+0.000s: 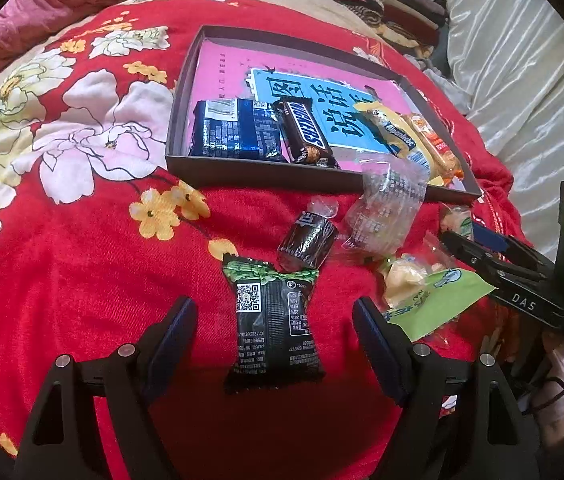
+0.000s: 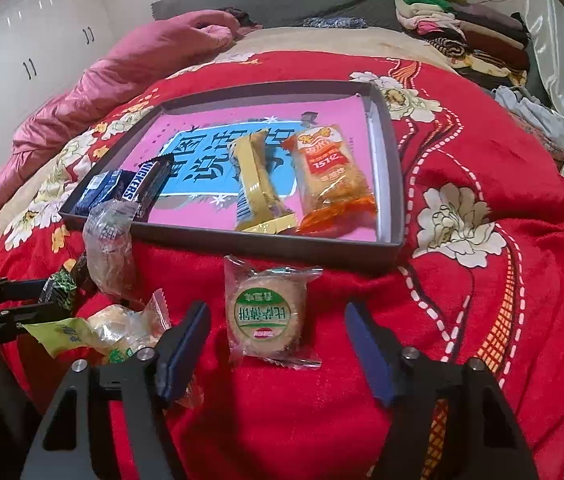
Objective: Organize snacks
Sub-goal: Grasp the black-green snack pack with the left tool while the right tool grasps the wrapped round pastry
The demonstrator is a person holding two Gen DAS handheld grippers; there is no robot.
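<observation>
My left gripper is open over the red blanket, with a black snack packet lying between its fingers, untouched. My right gripper is open too. A round pastry in a clear wrapper lies between its pads with a gap on both sides. Behind them sits a dark shallow box holding a blue packet, a Snickers bar, a yellow bar and an orange packet. Loose in front of the box are a brown candy, a clear packet and a green-and-yellow packet.
Everything rests on a bed covered by a red floral blanket. A pink quilt lies bunched at the far left and folded clothes are stacked at the far right. White cupboards stand beyond the bed.
</observation>
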